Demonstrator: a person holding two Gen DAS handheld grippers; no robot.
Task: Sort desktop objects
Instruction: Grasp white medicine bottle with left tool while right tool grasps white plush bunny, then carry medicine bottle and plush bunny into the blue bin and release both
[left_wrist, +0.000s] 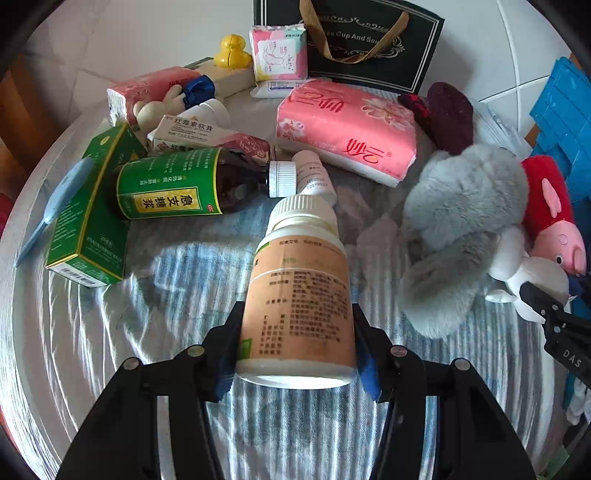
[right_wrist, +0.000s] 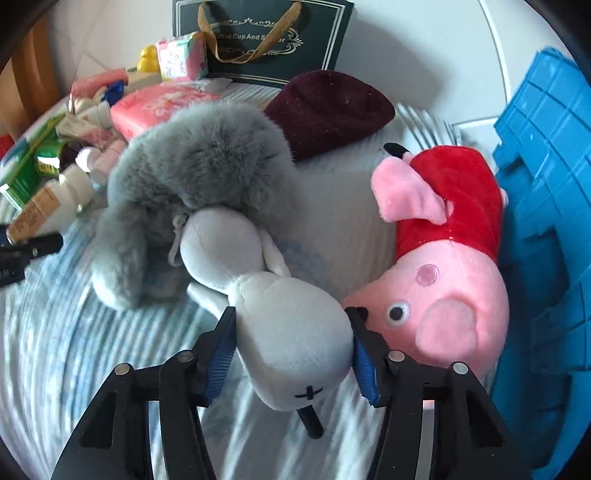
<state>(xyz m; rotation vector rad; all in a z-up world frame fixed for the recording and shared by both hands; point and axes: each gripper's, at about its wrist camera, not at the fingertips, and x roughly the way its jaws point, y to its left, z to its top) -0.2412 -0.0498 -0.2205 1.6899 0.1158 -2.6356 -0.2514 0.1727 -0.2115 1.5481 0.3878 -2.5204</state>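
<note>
The left gripper (left_wrist: 297, 354) is pinching a white pill bottle (left_wrist: 300, 291) low on its tan label, whose fine print is too small to read; the bottle is pointing away, cap (left_wrist: 302, 211) forward, above the striped cloth (left_wrist: 147, 350). Ahead, a brown syrup bottle (left_wrist: 184, 181) is lying on its side, its green-and-yellow label reading 急支糖浆, touching a matching green carton (left_wrist: 92, 218). A small box behind it is showing 红霉素软膏 (left_wrist: 188, 129). The pink tissue pack (left_wrist: 347, 129) is sitting before a dark gift bag (left_wrist: 373, 40) partly lettered "Cup And Sau".

The right gripper (right_wrist: 291, 354) is squeezing the head of a white plush toy (right_wrist: 288, 332), its blue pads (right_wrist: 221, 354) pressing both sides. A Peppa Pig plush (right_wrist: 447, 258) is lying just beside it, against a blue plastic crate (right_wrist: 546, 221). A grey fur item (right_wrist: 199, 166) is touching the white toy's body, with a maroon knit cap (right_wrist: 328, 110) behind it.
</note>
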